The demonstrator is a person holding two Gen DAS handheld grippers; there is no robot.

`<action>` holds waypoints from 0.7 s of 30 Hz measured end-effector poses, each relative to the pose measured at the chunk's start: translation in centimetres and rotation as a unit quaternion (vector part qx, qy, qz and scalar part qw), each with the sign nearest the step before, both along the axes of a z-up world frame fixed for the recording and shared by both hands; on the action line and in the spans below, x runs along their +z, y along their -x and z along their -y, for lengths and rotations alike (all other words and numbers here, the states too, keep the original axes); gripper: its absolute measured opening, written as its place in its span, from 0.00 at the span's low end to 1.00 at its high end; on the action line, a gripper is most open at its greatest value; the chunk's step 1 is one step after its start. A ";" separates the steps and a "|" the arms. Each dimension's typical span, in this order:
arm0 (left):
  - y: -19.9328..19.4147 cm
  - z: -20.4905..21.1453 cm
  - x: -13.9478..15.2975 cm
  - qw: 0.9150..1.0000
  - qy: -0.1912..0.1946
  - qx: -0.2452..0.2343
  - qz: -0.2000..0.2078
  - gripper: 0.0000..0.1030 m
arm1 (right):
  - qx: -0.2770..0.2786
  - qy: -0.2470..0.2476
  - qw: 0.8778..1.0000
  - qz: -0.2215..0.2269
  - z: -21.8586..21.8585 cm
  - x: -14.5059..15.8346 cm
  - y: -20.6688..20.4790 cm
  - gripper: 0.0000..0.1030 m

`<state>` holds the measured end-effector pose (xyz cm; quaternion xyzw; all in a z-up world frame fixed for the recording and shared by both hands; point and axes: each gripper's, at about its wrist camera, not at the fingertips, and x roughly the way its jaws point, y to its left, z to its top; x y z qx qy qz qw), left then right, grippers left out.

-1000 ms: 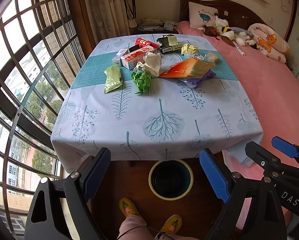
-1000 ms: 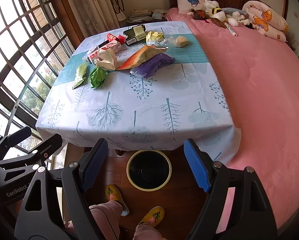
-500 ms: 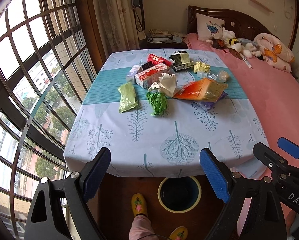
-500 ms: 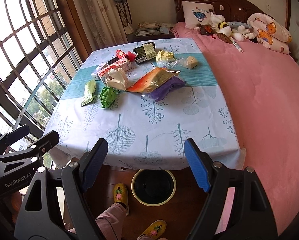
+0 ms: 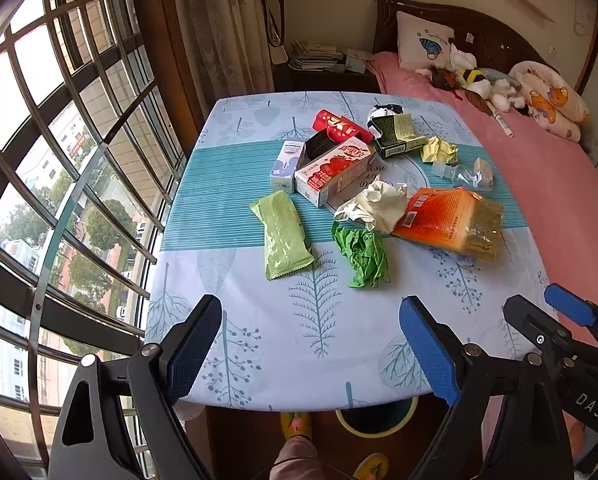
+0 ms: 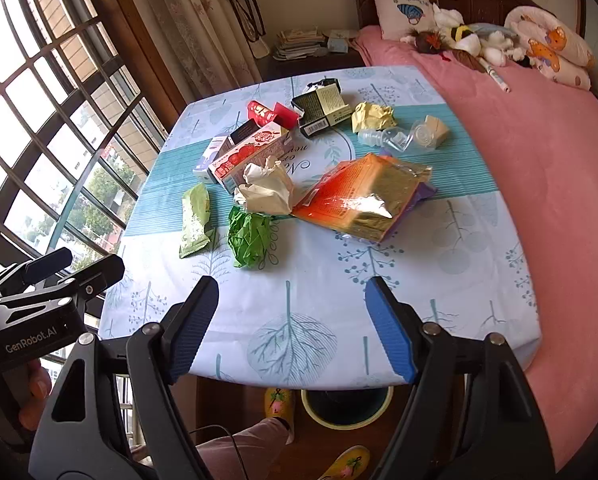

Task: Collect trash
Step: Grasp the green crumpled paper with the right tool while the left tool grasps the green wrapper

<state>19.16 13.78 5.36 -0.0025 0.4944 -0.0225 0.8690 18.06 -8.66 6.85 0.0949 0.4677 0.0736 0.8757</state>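
- "GenRobot.AI": white lettering on the left gripper [image 6: 39, 280] body, right wrist view;
- "DAS": white lettering on the right gripper [image 5: 571, 312] body, left wrist view;
- Script on the tablecloth [image 6: 319, 168], upside down, partly covered; not legible;
- Carton print too small to read.

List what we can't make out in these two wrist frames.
- Bin contents: both views, table edge covers most of the opening; the rest is dark.
- Purple bag: right view shows only an edge under the orange snack bag.
- Box print, e.g. strawberry carton: too small to read.
- Person: only a leg and slippers, cut by the bottom edge.
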 end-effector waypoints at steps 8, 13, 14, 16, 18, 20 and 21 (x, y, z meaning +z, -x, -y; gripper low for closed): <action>-8.3 -4.5 -4.5 0.998 0.016 -0.019 -0.056 0.90 | -0.020 -0.017 0.997 -0.074 -4.5 -7.1 -8.2 0.60; -12.0 -5.9 -7.4 0.996 0.020 -0.029 -0.077 0.90 | -0.024 -0.006 0.994 -0.103 -6.5 -10.8 -11.8 0.56; -12.6 -6.0 -8.0 0.996 0.020 -0.032 -0.080 0.90 | -0.022 -0.001 0.994 -0.110 -7.0 -11.5 -12.4 0.54; -13.6 -6.0 -9.1 0.995 0.020 -0.036 -0.087 0.90 | -0.020 0.003 0.992 -0.122 -7.6 -12.8 -13.3 0.50; -14.3 -6.0 -10.1 0.995 0.023 -0.039 -0.094 0.90 | -0.019 0.003 0.991 -0.131 -8.1 -14.0 -14.2 0.47; -15.1 -5.9 -11.0 0.994 0.025 -0.039 -0.100 0.90 | -0.018 -0.005 0.991 -0.135 -8.6 -14.7 -14.7 0.45; -15.5 -5.8 -11.4 0.994 0.026 -0.039 -0.102 0.90 | -0.016 -0.005 0.991 -0.136 -8.9 -15.0 -14.9 0.44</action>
